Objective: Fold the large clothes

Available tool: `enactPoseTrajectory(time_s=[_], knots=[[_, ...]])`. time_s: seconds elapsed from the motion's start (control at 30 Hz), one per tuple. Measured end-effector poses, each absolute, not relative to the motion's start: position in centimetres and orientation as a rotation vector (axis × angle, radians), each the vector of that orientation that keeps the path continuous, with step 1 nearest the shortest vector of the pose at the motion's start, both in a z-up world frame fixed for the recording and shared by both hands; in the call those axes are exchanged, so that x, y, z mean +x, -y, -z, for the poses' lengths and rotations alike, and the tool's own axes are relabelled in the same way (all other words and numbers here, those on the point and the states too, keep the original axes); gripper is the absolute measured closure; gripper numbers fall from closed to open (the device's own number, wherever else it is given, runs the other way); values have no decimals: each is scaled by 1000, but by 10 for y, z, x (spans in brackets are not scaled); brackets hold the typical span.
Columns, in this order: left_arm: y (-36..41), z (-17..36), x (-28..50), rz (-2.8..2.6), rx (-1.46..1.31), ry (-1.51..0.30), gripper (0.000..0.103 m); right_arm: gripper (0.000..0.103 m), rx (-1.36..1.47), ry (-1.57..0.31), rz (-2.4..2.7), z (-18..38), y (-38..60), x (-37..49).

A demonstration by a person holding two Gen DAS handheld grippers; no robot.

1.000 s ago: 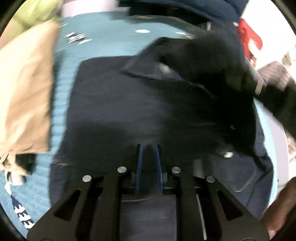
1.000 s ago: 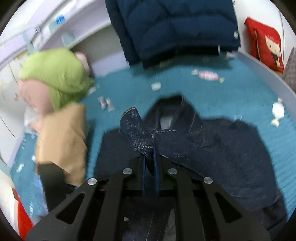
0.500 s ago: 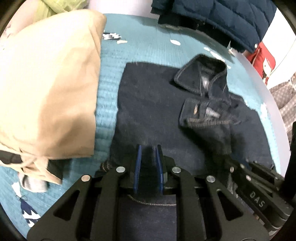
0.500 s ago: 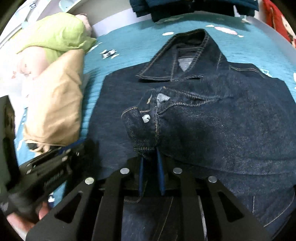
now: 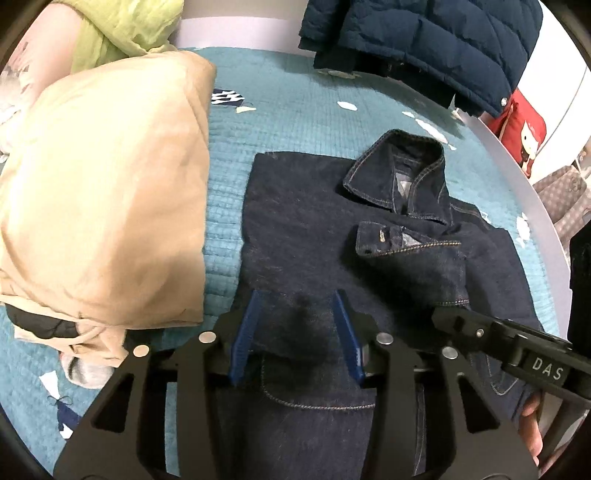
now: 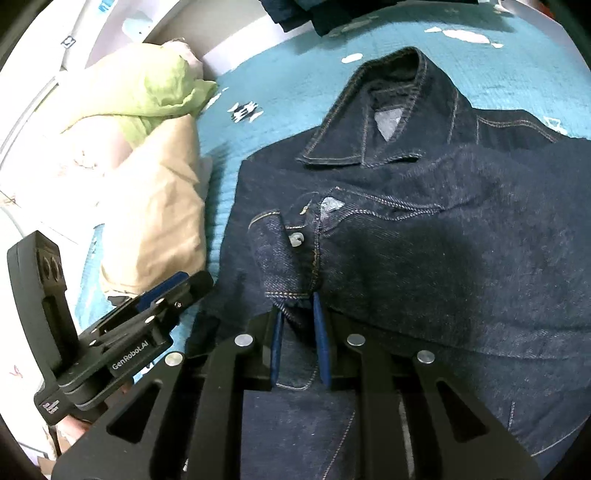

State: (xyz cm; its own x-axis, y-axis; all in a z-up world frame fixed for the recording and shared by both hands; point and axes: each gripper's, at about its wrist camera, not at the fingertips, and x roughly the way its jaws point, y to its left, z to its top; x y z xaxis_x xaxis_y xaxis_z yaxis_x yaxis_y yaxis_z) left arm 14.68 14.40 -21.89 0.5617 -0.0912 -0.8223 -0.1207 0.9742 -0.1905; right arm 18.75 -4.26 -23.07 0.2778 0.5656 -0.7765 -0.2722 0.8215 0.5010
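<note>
A dark denim jacket (image 5: 306, 229) lies flat on the teal bedspread (image 5: 295, 110), collar at the far end. One sleeve is folded across its front, and the buttoned cuff (image 6: 280, 251) points toward the near side. My right gripper (image 6: 297, 306) is shut on the end of that cuff, which rests low on the jacket (image 6: 461, 258). My left gripper (image 5: 297, 295) hovers over the jacket's left lower front. Its jaws are opening, and the fabric lies under them, not pinched. Each gripper shows in the other's view: the right gripper (image 5: 439, 315) and the left gripper (image 6: 184, 282).
A folded beige garment (image 5: 110, 184) lies left of the jacket, with a green cloth (image 5: 122, 33) behind it. A navy puffer jacket (image 5: 424, 40) hangs at the back. The bed's edge and a red cushion (image 5: 524, 129) are at the right.
My left jaws went from shut on the jacket fabric to wide apart and let it go. My right gripper brought the sleeve cuff across and down onto the jacket front.
</note>
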Motion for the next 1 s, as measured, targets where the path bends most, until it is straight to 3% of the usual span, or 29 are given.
enactPoseTrajectory(time_s=[0.07,0.13,0.2,0.37,0.4,0.43,0.5,0.77,1.0], knots=[[-150,213,143,-36,-225,-956,45,87,302,-1159,-549,228,41,187],[-158,207,139,-52,-225,-937,43,87,273,-1112,-518,216,37,182],[-169,201,134,-62,-249,-923,32,86,220,-1079,-486,206,34,175],[-184,188,122,-73,-259,-879,23,77,12,-988,-373,187,18,154],[-186,186,121,-83,-262,-875,22,70,-67,-967,-343,185,11,147],[-188,184,119,-87,-266,-876,22,44,-117,-937,-356,182,4,139],[-191,181,116,-74,-278,-874,22,8,-119,-869,-434,175,-2,124],[-194,167,105,-56,-304,-857,21,8,-253,-818,-394,165,-11,94],[-159,165,112,2,-273,-877,16,8,-167,-880,-291,173,42,89]])
